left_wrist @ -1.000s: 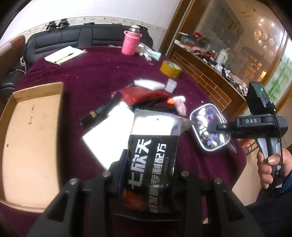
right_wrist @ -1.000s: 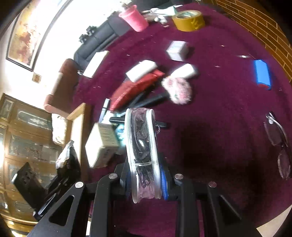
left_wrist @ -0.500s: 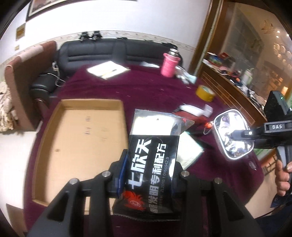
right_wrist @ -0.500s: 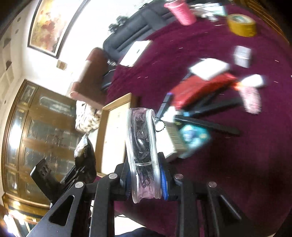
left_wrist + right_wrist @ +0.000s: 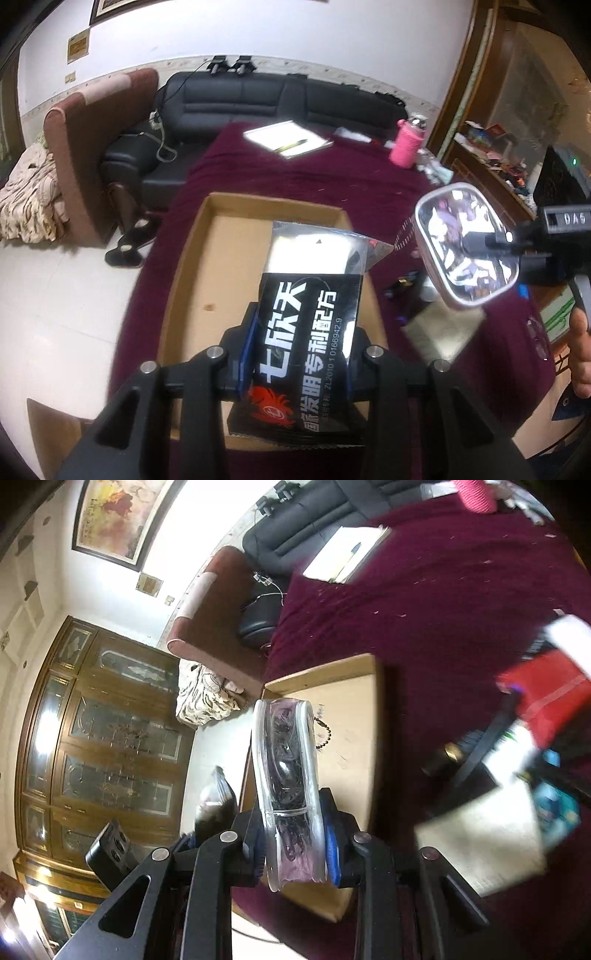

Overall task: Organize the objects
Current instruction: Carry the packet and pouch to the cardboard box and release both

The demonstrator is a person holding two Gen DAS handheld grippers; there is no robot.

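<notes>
Between the fingers of the left gripper one black packet is clamped, held above the one cardboard tray. One clear pouch is pinched edge-on by the right gripper, over the tray's near edge. One notepad is seen beyond the tray.

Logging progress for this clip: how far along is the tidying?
Nothing is packed yet: the cardboard box is empty. In hand: the left tongs hold a black packet over it, the right tongs a clear case. The clutter on the tablecloth remains.
</notes>
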